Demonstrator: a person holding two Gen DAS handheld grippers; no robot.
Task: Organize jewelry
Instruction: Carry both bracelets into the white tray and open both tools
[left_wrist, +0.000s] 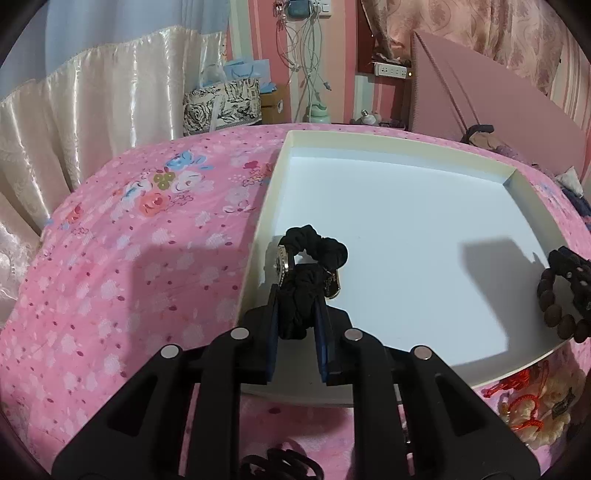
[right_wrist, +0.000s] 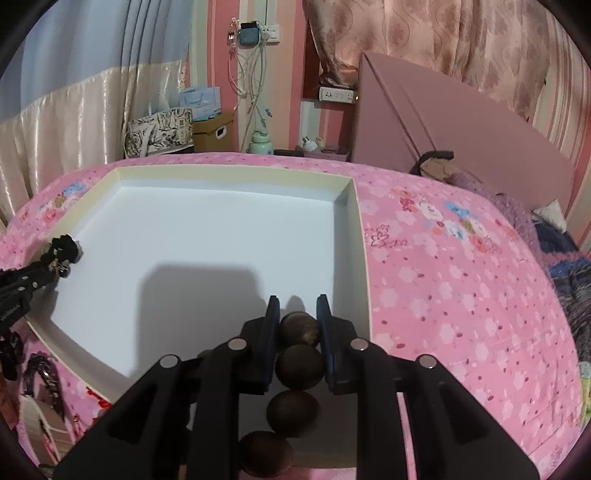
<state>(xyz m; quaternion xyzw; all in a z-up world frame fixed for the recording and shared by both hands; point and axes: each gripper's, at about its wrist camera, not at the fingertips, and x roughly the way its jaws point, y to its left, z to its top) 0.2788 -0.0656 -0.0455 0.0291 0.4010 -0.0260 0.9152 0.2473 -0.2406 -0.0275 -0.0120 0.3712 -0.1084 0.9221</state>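
Presently, the left hand-held gripper (left_wrist: 297, 291) pinches a black scrunchie (left_wrist: 314, 251) between its blue pads; a small metal watch-like piece is caught up with the fabric, its exact form unclear. This bundle hangs over the near left corner of the white tray (left_wrist: 388, 142), just inside the tray's left wall. Whether the bundle touches the tray floor cannot be told.

The right hand-held gripper (right_wrist: 297, 308) is closed on a bracelet of dark brown wooden beads (right_wrist: 299, 365), the pads pressing one bead while the remaining beads trail back toward the camera. This bracelet sits over the tray's near right corner, just inside the right wall.

From the left wrist view, the same bracelet shows at the tray's right edge. The tray's floor between the two items is bare apart from shadows.

The tray rests on a bed covered with a pink floral sheet (left_wrist: 147, 258). Beside the tray's near edge on the sheet lie red cord pieces (left_wrist: 517, 402) and some black hair ties (left_wrist: 280, 461).
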